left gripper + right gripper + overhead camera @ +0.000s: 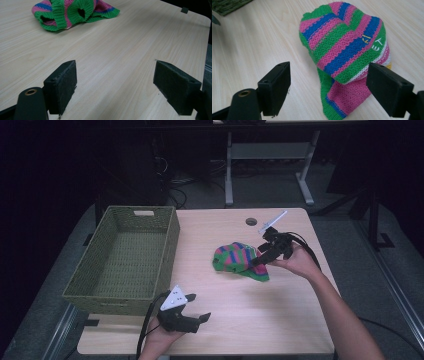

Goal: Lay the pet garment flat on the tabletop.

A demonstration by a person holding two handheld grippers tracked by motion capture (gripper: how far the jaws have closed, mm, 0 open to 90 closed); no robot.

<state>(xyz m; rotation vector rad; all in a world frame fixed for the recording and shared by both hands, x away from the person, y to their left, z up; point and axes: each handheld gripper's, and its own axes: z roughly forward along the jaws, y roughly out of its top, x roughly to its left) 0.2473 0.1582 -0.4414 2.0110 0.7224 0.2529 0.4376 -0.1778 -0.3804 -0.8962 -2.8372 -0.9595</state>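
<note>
Our right claw [264,254] hangs with its jaws spread wide just over the near-right edge of the striped knit sweater [239,260], which lies crumpled near the middle of the desk [280,320], well apart from the green woven basket [100,285] along the left edge. Our left claw [192,312], jaws also wide and holding nothing, sits low near the front edge, with bare wood between it and the sweater.
</note>
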